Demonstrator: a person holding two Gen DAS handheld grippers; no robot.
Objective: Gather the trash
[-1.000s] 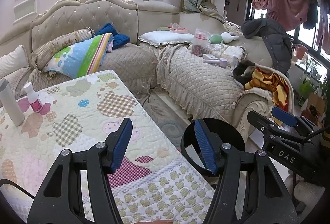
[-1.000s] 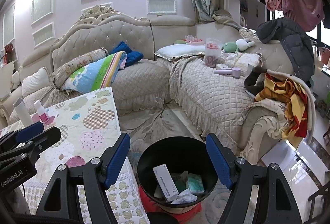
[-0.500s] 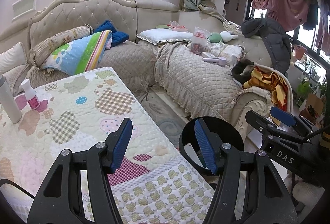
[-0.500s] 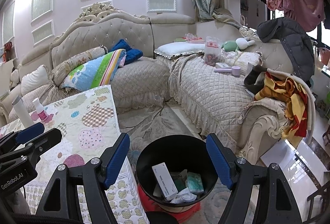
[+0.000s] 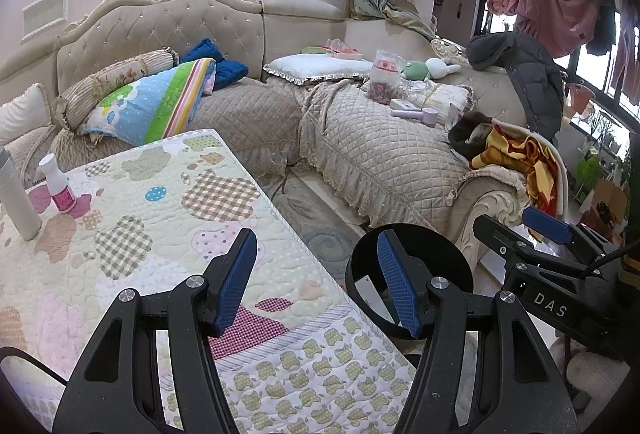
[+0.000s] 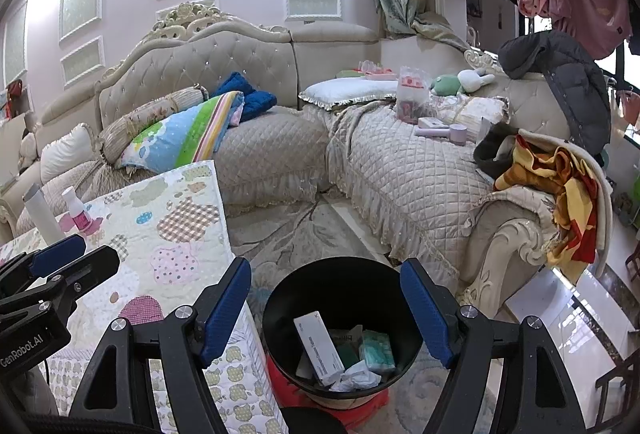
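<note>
Trash (image 6: 340, 358) lies in the black bin (image 6: 280, 298) at the lower middle of the right wrist frame — a white flat box leaning on end, a teal packet to its right, and crumpled white paper at the front. The bin stands on the floor just beside the edge of the quilt-covered table (image 6: 176, 234), which fills the lower left of that frame.

The right gripper (image 6: 327, 308) hangs above the bin with its blue-padded jaws spread wide and nothing between them (the bin's mouth shows through the gap). In the left wrist frame the left gripper (image 5: 318, 276) also stands released and empty: one pad is over the quilt, the other in front of the bin's rim at lower centre. Each gripper shows in the other's view, the left one at the lower left edge of the right wrist frame, the right one at the lower right of the left wrist frame.

On the table, at the left edge of the left wrist frame, a small pink-labelled bottle (image 5: 60, 190) stands upright near a taller white bottle (image 5: 16, 198) — apart, not touching. A beige quilted sofa (image 5: 376, 150) fills the middle of both frames.
</note>
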